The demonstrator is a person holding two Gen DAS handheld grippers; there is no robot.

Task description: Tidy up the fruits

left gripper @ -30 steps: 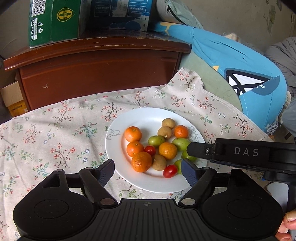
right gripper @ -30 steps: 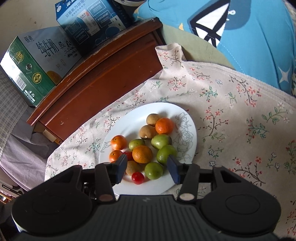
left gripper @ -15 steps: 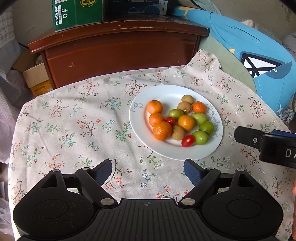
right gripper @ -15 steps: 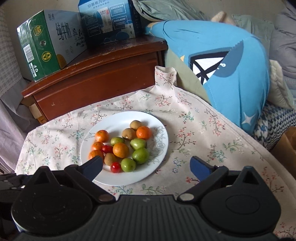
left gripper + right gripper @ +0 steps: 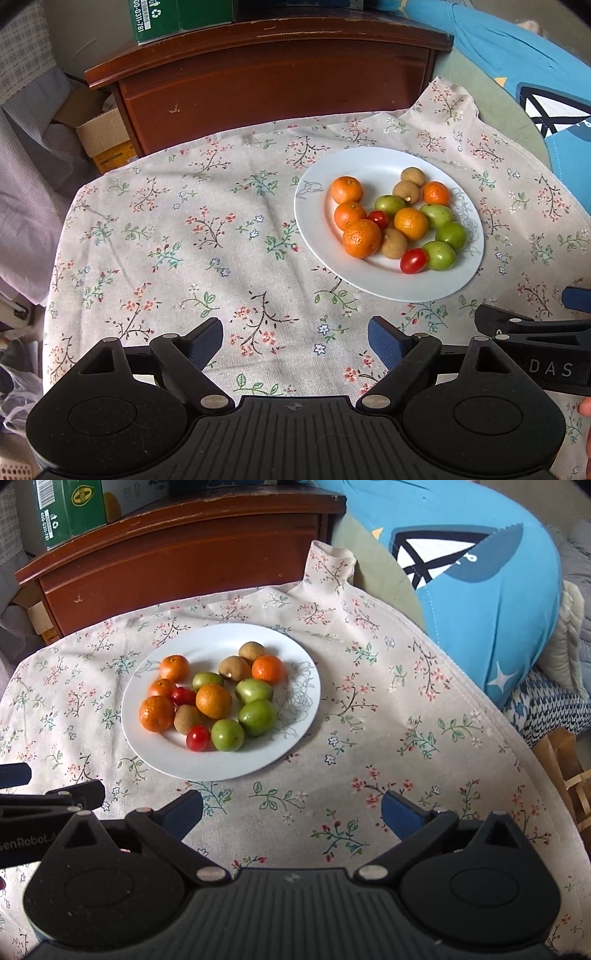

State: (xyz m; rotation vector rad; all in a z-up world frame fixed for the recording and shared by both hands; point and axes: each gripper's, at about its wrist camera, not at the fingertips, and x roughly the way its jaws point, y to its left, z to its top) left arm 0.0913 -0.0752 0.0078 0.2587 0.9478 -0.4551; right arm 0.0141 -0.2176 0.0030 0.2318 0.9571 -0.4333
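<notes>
A white plate (image 5: 354, 273) (image 5: 291, 716) on the floral cloth holds several oranges (image 5: 361, 238) (image 5: 213, 700), green fruits (image 5: 439, 255) (image 5: 257, 717), brown fruits (image 5: 393, 243) (image 5: 234, 667) and two red cherry tomatoes (image 5: 413, 260) (image 5: 198, 738). My left gripper (image 5: 295, 341) is open and empty, above the cloth, near and left of the plate. My right gripper (image 5: 291, 812) is open and empty, near and right of the plate. Each gripper shows at the other view's edge.
A round table under a floral cloth (image 5: 166, 236) (image 5: 406, 720). Behind it stands a brown wooden cabinet (image 5: 273, 74) (image 5: 177, 550) with a green carton (image 5: 70, 509) on top. A blue cushion (image 5: 480, 590) lies at the right. Cardboard boxes (image 5: 103, 136) sit at the left.
Both grippers have pulled back and up from the plate. The right gripper's jaws have opened wider. The fruit on the plate has not moved.
</notes>
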